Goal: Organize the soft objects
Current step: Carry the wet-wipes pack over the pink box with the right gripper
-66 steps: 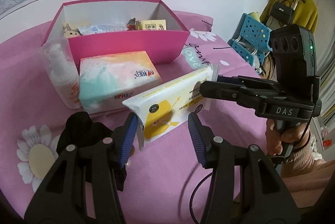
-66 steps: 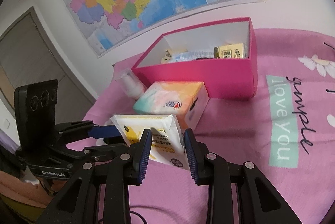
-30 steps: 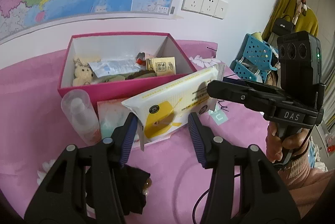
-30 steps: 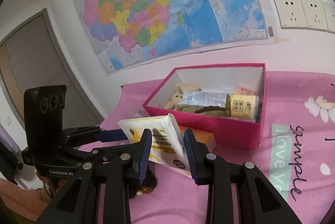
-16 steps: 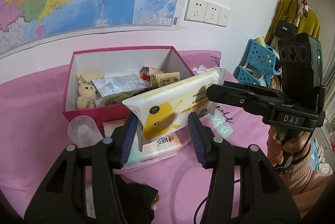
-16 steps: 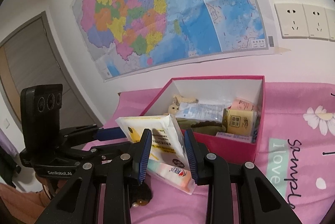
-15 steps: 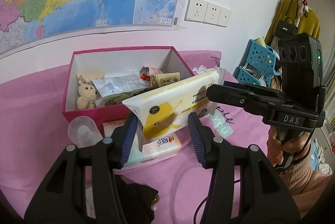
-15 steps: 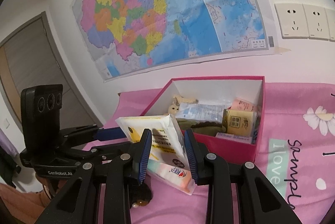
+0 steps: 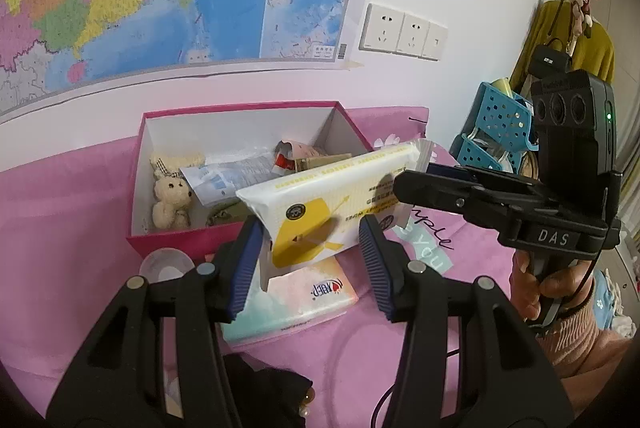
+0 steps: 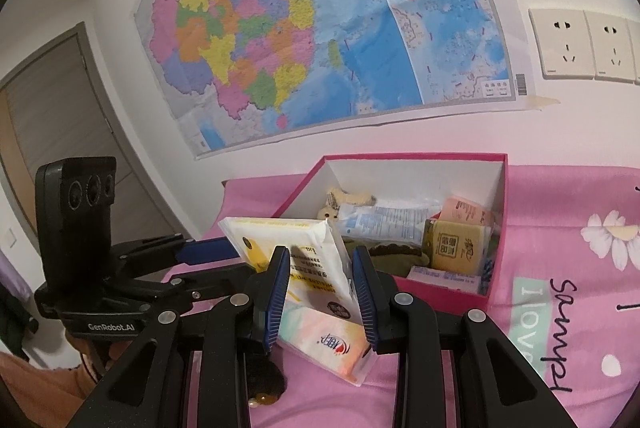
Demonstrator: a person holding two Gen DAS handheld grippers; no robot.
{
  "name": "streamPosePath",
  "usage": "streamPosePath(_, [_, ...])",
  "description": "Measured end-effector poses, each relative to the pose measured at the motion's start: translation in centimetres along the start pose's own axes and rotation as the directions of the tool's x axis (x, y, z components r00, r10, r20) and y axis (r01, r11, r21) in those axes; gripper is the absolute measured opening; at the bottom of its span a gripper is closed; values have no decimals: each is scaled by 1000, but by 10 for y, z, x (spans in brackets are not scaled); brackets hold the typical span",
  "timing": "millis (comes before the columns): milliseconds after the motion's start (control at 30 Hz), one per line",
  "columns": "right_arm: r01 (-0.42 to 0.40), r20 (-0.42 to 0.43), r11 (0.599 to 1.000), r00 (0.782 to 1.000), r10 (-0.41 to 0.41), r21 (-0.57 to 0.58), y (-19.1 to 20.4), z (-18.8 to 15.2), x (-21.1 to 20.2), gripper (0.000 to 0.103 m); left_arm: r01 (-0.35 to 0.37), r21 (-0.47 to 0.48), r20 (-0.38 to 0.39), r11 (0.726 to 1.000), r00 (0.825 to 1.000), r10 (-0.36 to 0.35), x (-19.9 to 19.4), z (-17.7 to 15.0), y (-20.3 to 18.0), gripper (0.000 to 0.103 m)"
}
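Observation:
A white and yellow wipes pack (image 9: 320, 196) hangs in the air above the pink tablecloth, held at both ends. My left gripper (image 9: 310, 240) is shut on its left end. My right gripper (image 10: 320, 260) is shut on the other end of the pack (image 10: 280, 232) and shows in the left wrist view as a black arm (image 9: 460, 196) reaching in from the right. The pack hovers at the front wall of the open pink box (image 9: 240, 107), which holds a small teddy bear (image 9: 170, 192) and several packets.
A pastel tissue pack (image 9: 296, 292) lies on the cloth under the held pack. A clear bottle (image 9: 166, 264) stands left of it, and a black item (image 9: 272, 388) lies nearer me. A blue basket (image 9: 500, 132) stands off the table's right. A person's hand (image 9: 536, 292) holds the right gripper.
Both grippers have carried the pack a little up and toward the pink box. More of the box's inside shows now, and the tissue pack sits lower in view.

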State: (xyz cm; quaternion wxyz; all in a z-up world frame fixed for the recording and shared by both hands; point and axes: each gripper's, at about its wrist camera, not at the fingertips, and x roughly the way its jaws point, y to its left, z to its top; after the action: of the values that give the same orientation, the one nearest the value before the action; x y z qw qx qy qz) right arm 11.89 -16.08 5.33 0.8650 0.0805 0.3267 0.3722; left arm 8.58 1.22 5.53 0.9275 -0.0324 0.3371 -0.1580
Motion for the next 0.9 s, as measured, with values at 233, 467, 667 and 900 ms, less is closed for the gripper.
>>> streamPosePath(233, [3,10,1000,1000,-3,-6,-2,9,5,32,-9,2,13,1000,1000,9,1,7,3,52])
streamPosePath(467, [-1,19,1000,1000,1,-9,-3,16,11,32,-30,1,19,1000,999,30,7,15,8,52])
streamPosePath(667, [3,17,1000,1000,-3,-7,-7,23,20,32,-42,-1,20,999,999,42,12,23,14,52])
streamPosePath(900, [7,8,1000,1000,-7,7,-13,26,30,32,-58,4,23,998,998,57,18,31,19,52])
